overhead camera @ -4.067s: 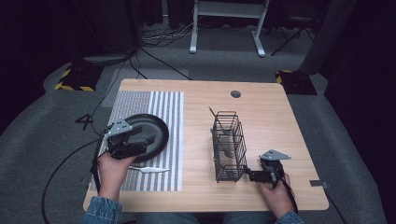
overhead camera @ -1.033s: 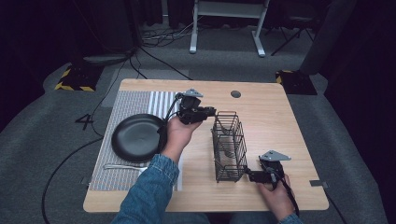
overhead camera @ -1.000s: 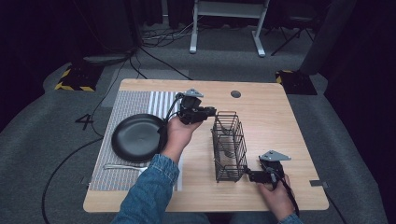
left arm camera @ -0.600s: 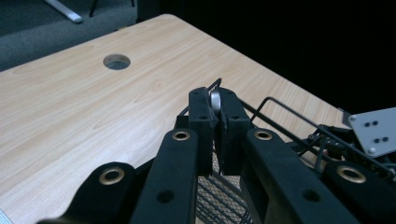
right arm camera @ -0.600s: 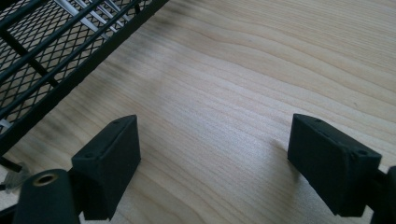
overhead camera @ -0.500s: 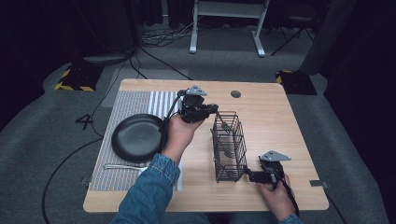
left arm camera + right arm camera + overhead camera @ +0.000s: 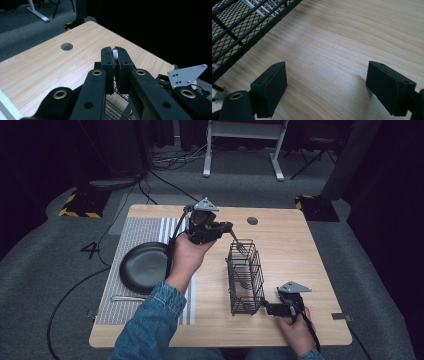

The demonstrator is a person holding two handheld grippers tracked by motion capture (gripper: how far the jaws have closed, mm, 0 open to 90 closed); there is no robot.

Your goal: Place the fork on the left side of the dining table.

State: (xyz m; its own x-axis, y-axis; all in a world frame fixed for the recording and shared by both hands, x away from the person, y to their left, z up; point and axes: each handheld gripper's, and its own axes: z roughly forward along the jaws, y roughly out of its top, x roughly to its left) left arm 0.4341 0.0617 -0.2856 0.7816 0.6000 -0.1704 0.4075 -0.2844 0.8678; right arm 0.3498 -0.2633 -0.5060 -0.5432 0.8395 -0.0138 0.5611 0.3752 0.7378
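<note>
My left gripper (image 7: 228, 226) hangs above the far end of the black wire basket (image 7: 246, 279), shut on the handle of a silver utensil (image 7: 240, 248) that slants down toward the basket's top rim. In the left gripper view the jaws of this gripper (image 7: 114, 53) are pressed together on the silver handle end (image 7: 115, 52), with basket mesh (image 7: 116, 108) below. My right gripper (image 7: 268, 309) rests on the table beside the basket's near right corner. In the right gripper view its pads (image 7: 270, 86) stand wide apart over bare wood, and this gripper (image 7: 327, 86) is open.
A black plate (image 7: 145, 268) lies on a striped mat (image 7: 147, 227) at the table's left, with another silver utensil (image 7: 127, 298) on the mat near the front edge. A round cable hole (image 7: 252, 220) sits at the far side. Silver bars (image 7: 254, 5) show inside the basket.
Since the oldest frame the left gripper went from the plate to above the basket's far end. Over the last second it rose a little with the utensil. The right gripper stayed put.
</note>
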